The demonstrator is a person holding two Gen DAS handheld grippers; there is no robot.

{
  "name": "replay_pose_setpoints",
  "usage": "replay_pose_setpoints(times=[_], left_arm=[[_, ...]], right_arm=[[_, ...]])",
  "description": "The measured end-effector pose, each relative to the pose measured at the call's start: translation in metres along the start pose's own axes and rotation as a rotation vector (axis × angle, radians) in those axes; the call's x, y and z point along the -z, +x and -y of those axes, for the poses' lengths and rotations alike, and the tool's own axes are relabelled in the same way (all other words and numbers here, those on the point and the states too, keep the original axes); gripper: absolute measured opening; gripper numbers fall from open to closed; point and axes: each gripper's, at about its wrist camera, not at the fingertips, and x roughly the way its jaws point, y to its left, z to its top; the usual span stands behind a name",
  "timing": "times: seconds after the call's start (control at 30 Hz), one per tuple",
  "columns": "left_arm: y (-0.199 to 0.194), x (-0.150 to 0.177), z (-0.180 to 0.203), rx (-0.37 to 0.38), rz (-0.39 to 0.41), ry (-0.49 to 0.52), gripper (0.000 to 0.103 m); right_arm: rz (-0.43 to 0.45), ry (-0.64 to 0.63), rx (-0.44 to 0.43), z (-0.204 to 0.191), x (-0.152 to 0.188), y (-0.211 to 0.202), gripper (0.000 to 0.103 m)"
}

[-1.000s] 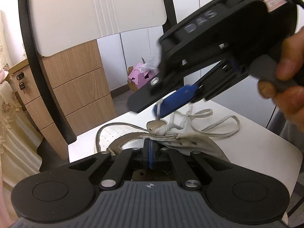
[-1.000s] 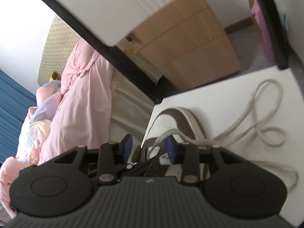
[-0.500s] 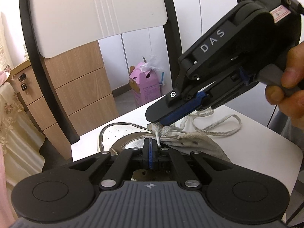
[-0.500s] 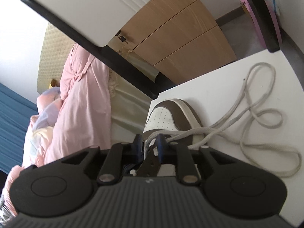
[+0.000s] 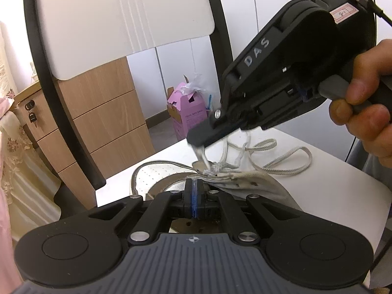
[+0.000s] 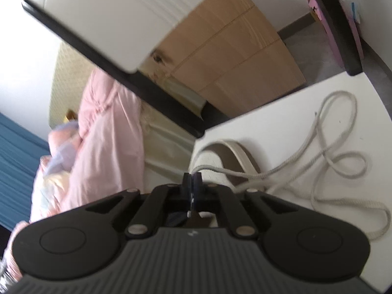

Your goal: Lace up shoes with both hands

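The shoe lies on the white table, toe toward the 11 o'clock side of the left wrist view, just ahead of the left tongs, whose blue-padded fingers are pressed together on the edge of the eyelet flap at about 6 o'clock of the shoe's opening. The right tongs come in from 2 o'clock and are pinching the lace right above the eyelets, with a short taut piece running down from the tips into the bunched knot of cord at the flap; the right wrist view agrees, its fingers closed with the lace leaving them toward 3 o'clock. Lacing looks to be at an early stage: several small eyelets along the flap show as bare dark dots with nothing through them, and most of the cord lies in loose loops on the table at 2 to 3 o'clock of the shoe, well clear of it. The spot where the lace meets the flap is blurred, so it may be threaded through one eyelet or only resting against it. Remaining, by this reading, is drawing the slack through, crossing to the opposite row, working up the empty holes and finally tying off.
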Motion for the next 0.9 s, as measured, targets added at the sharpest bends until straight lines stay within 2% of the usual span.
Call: replay_pose_setpoints(times=[0.13,0.3,0.37,0.43,0.5,0.57,0.63,0.7,0.83,0.87,0.9], left_arm=[[-0.002,0.000,-0.003,0.008,0.002,-0.025,0.002],[-0.002,0.001,-0.001,0.015,-0.012,-0.030,0.002],[-0.001,0.001,-0.002,0.016,-0.013,-0.036,0.002],[-0.002,0.001,-0.004,0.015,-0.007,-0.041,0.002],[-0.004,0.001,-0.005,0.011,0.002,-0.052,0.002],[-0.007,0.000,-0.006,0.014,0.012,-0.061,0.002],[-0.009,0.001,-0.007,0.024,0.017,-0.063,0.002],[-0.009,0.001,-0.006,0.035,0.018,-0.063,0.002],[-0.008,0.001,-0.007,0.046,0.015,-0.064,0.002],[-0.008,0.001,-0.008,0.050,0.012,-0.065,0.002],[-0.007,0.001,-0.008,0.053,0.011,-0.065,0.002]], right_arm=[[0.084,0.073,-0.072,0.008,-0.010,-0.009,0.002],[0.244,0.105,-0.236,0.005,-0.023,-0.030,0.002],[0.351,0.103,-0.323,0.001,-0.027,-0.046,0.002],[0.457,0.060,-0.374,-0.006,-0.028,-0.064,0.002],[0.515,-0.002,-0.362,-0.012,-0.030,-0.077,0.002],[0.496,-0.053,-0.291,-0.016,-0.029,-0.077,0.002],[0.430,-0.031,-0.255,-0.012,-0.024,-0.066,0.002],[0.332,-0.031,-0.184,-0.009,-0.016,-0.048,0.002],[0.166,-0.154,-0.036,-0.017,0.003,-0.013,0.002],[0.131,-0.189,-0.007,-0.019,0.007,-0.005,0.002],[0.102,-0.173,-0.019,-0.018,0.011,0.003,0.002]])
